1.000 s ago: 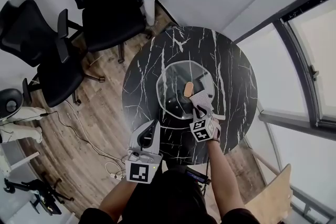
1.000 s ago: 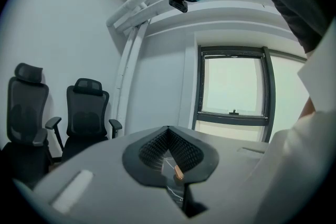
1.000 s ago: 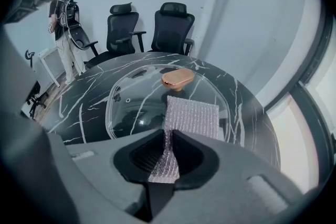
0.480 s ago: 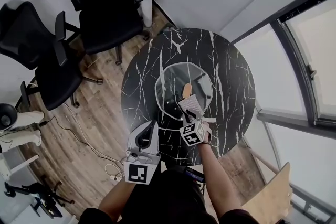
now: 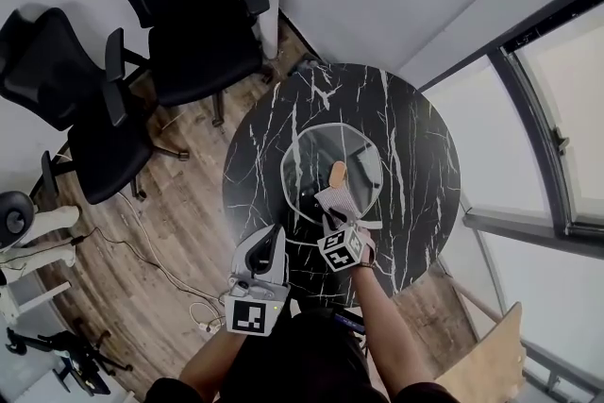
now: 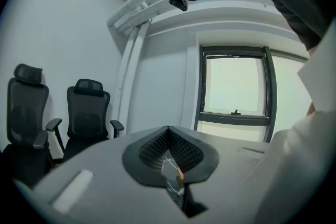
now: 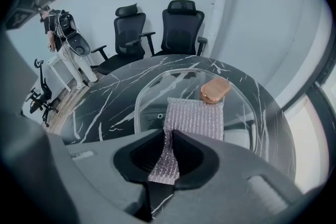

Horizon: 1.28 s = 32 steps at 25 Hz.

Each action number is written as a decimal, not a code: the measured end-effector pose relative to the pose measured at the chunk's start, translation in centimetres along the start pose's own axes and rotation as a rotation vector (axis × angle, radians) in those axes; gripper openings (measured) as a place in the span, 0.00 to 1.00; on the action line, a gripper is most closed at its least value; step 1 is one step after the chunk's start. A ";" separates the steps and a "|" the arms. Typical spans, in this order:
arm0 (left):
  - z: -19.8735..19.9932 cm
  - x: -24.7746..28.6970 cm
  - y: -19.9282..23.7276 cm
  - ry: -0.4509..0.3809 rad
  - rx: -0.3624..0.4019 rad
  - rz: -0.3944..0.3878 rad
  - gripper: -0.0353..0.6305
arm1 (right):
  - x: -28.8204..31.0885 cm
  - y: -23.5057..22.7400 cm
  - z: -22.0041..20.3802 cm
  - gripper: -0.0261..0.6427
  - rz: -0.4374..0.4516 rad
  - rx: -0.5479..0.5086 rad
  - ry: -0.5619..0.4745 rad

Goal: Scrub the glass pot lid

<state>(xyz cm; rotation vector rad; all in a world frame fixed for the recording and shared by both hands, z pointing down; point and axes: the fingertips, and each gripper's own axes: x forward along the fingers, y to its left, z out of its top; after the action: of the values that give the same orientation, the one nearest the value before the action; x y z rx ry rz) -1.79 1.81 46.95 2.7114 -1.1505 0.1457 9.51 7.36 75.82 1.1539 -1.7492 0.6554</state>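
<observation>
Pinching the mesh cloth (image 7: 194, 115) mid-frame, right gripper (image 7: 169, 136) could skid the unsteadied glass lid (image 7: 247, 113); left gripper (image 6: 168, 131) hangs lower left, jaws together.

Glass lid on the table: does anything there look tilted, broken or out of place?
Nothing stands out. The lid lies flat and looks whole on the table, knob up. The right gripper is shut on a cloth that rests on the glass by the knob.

No legible text or labels.
</observation>
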 end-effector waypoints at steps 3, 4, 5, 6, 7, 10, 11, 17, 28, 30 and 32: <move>0.0 -0.2 0.1 0.008 0.003 0.003 0.06 | 0.1 0.6 0.2 0.13 0.018 -0.026 0.003; 0.0 -0.2 0.2 0.003 0.003 0.004 0.06 | 0.2 0.8 0.3 0.13 0.022 -0.029 0.002; 0.1 -0.2 0.2 -0.004 0.002 0.007 0.06 | 0.2 0.9 0.4 0.13 0.025 -0.028 0.000; 0.2 -0.2 0.2 -0.007 0.000 0.010 0.06 | 0.3 1.1 0.5 0.13 0.030 -0.028 -0.002; 0.1 -0.3 0.2 -0.006 -0.002 0.012 0.06 | 0.4 1.3 0.6 0.13 0.035 -0.031 -0.004; -0.2 -0.6 0.2 0.003 -0.005 0.016 0.06 | 0.5 2.2 0.6 0.13 0.052 -0.050 0.000; -0.2 -0.6 0.2 0.004 -0.009 0.017 0.06 | 0.5 2.3 0.6 0.13 0.056 -0.055 0.003; 0.5 -0.5 0.5 -0.025 -0.016 0.026 0.06 | 0.9 3.5 0.7 0.13 0.092 -0.090 0.019; -0.4 -1.8 1.7 -0.001 -0.060 0.065 0.06 | 1.2 5.9 0.2 0.14 0.161 -0.115 0.044; -0.1 -1.9 1.8 -0.018 -0.061 0.070 0.06 | 1.2 6.4 0.1 0.14 0.171 -0.126 0.050; 0.0 -2.1 1.6 -0.019 -0.062 0.067 0.06 | 1.1 6.7 -0.1 0.14 0.174 -0.124 0.051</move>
<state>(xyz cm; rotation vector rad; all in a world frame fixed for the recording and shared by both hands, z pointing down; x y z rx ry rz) -4.39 2.15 46.87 2.6271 -1.2312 0.0927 3.31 9.76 77.17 0.9003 -1.8330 0.6645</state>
